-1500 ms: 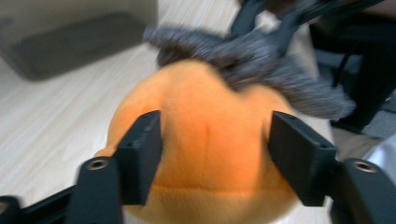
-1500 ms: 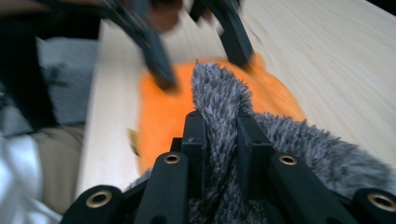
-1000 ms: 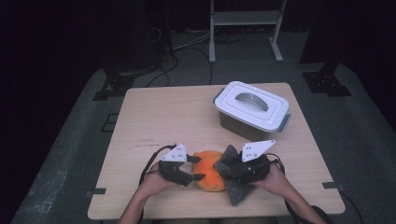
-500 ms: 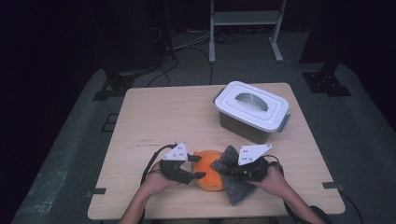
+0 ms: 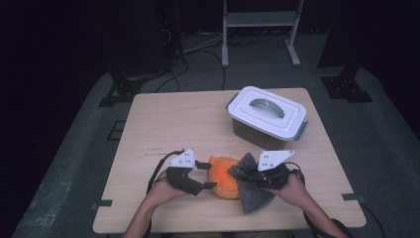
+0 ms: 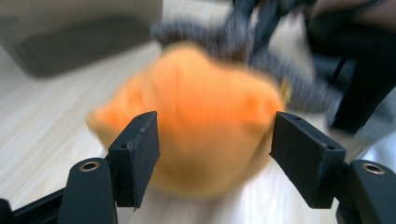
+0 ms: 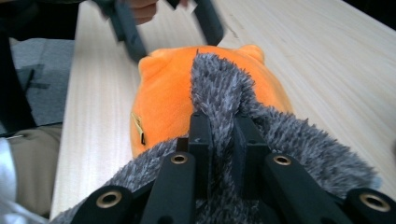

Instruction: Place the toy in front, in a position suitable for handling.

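Between the spread jaws of the left gripper (image 6: 212, 149) sits a soft orange plush toy (image 6: 201, 126), its sides just inside the pads without clear contact. Just right of it, the right gripper (image 7: 222, 133) pinches a fold of shaggy grey fabric (image 7: 224, 93) that drapes against the toy's far side and trails onto the light wooden desk (image 5: 168, 124). Well beyond both grippers stands a lidded grey plastic box (image 5: 267, 116).

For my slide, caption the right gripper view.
Right gripper pinching a fold of grey fuzzy cloth draped over an orange plush toy.
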